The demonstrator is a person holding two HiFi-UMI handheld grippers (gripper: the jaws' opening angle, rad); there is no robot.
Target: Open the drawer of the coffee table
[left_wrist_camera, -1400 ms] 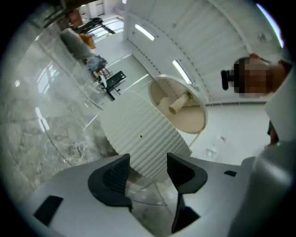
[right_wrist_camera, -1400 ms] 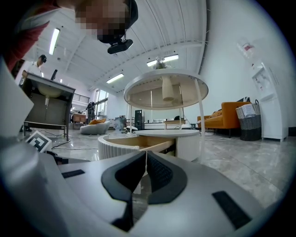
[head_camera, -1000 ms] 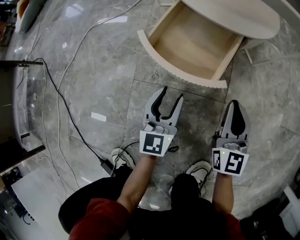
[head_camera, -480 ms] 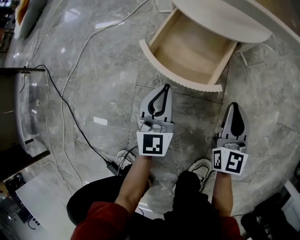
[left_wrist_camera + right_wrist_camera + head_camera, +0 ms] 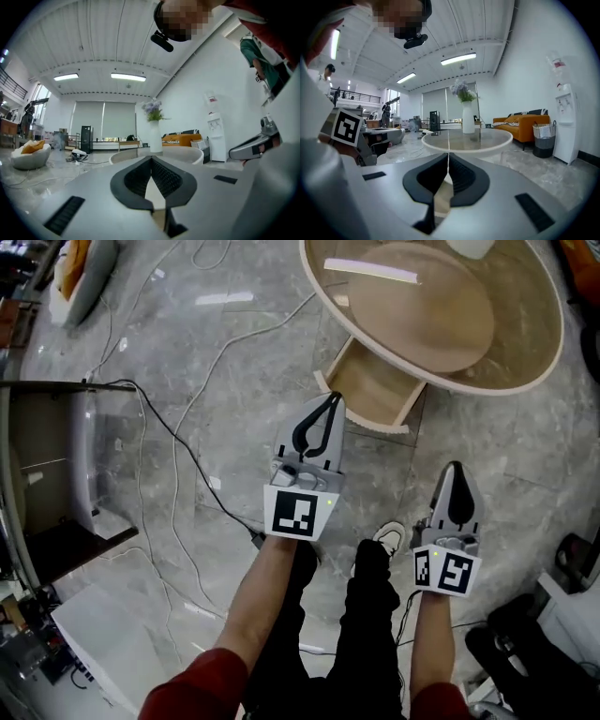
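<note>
Drawer (image 5: 375,395) open, pointing at person (image 5: 370,643); left gripper (image 5: 334,397), right gripper (image 5: 454,468) fingers closed, empty

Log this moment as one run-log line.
coffee table drawer: open | left claw: shut, empty | right claw: shut, empty | contact: none

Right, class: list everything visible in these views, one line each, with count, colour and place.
coffee table: one, pale wood with glass top, head view's upper right
drawer: one, pale wood, open below the table's rim
cables: several, black and white, on the grey floor
vase: one, white, on the table
sofa: one, orange, beyond the table
water dispenser: one, white, against the wall
left claw: one, grey, shut, empty
right claw: one, grey, shut, empty
</note>
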